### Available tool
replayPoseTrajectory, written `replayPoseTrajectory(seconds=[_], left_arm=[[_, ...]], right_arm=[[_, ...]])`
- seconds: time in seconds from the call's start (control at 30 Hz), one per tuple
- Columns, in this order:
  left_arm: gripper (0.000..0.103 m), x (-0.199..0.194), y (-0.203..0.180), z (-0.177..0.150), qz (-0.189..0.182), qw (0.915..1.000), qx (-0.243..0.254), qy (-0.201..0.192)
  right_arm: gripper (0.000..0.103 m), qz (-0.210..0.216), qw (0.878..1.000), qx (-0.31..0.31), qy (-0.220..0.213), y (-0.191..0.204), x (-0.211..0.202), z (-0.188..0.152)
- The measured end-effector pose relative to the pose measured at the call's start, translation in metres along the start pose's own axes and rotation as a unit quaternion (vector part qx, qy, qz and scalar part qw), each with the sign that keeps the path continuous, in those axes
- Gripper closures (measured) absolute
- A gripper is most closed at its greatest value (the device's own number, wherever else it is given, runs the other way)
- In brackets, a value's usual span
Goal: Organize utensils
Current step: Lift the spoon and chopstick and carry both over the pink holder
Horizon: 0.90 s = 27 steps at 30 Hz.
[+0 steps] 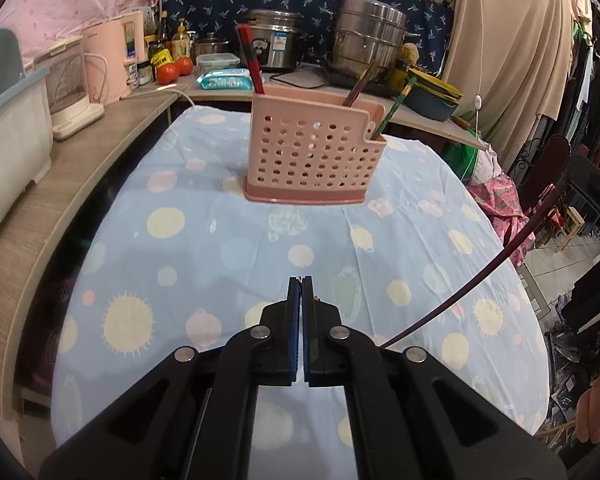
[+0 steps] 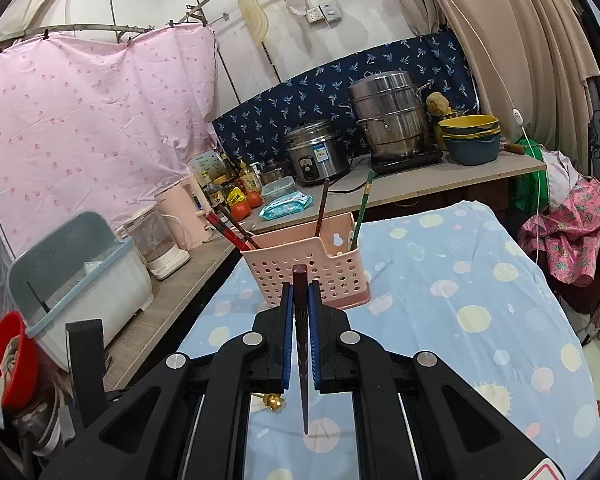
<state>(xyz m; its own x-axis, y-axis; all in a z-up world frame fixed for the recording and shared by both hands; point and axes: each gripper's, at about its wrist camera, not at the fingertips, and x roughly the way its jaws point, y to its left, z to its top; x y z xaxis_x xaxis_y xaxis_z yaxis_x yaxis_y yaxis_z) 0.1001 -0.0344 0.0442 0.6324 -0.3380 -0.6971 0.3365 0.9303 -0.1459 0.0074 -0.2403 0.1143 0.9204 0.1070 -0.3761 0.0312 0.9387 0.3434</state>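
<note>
Pink plastic makes the utensil holder [image 1: 314,152], a box with many round holes, which stands upright on the worktop [image 1: 220,248] covered by a light blue cloth with yellow and pink dots. Inside the holder several chopsticks stand tilted: a red pair [image 1: 251,58] in the left part, a dark brown pair [image 1: 360,84] in the middle part, and one green chopstick [image 1: 392,110] in the low part at the right end.

In the left wrist view, the left claw [image 1: 300,280] is above the cloth, in front of the holder and apart from it. Its two blue pads are pressed together and nothing is between them.

The right claw [image 2: 300,286] is closed on a dark brown chopstick [image 2: 302,360]. This chopstick runs along the gap between the pads; its thick end sticks out a little past the fingertips toward the holder, and its thin end points back toward the camera. In the left wrist view, the same chopstick [image 1: 480,272] shows as a long dark line over the right side of the cloth.

Behind the worktop, a wooden shelf [image 1: 112,136] carries a rice cooker [image 1: 274,46], a steel steamer pot [image 1: 368,36], two tomatoes [image 1: 174,70] and a pink kettle [image 1: 114,58].
</note>
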Motion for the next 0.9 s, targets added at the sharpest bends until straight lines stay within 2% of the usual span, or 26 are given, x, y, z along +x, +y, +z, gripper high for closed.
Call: replayPoseTrajectory(seconds=[0.23, 0.5, 0.67, 0.77, 0.9], left_arm=[[0.102, -0.010, -0.002, 0.039, -0.002, 0.9996, 0.015, -0.023], [0.102, -0.027, -0.005, 0.121, 0.012, 0.9949, 0.030, -0.096], [0.102, -0.025, -0.006, 0.170, 0.022, 0.9905, 0.033, -0.132], [0.102, -0.013, -0.005, 0.193, 0.026, 0.9899, 0.029, -0.137], [0.102, 0.005, -0.002, 0.203, 0.034, 0.9906, 0.025, -0.130]], right_arm=[[0.096, 0.005, 1.000, -0.021, -0.023, 0.007, 0.015, 0.028], [0.096, 0.012, 0.995, -0.048, -0.087, 0.022, 0.045, 0.095], [0.096, 0.012, 0.991, -0.059, -0.120, 0.034, 0.072, 0.135], [0.096, 0.011, 0.990, -0.060, -0.128, 0.036, 0.083, 0.146], [0.096, 0.011, 0.989, -0.055, -0.138, 0.037, 0.107, 0.166]])
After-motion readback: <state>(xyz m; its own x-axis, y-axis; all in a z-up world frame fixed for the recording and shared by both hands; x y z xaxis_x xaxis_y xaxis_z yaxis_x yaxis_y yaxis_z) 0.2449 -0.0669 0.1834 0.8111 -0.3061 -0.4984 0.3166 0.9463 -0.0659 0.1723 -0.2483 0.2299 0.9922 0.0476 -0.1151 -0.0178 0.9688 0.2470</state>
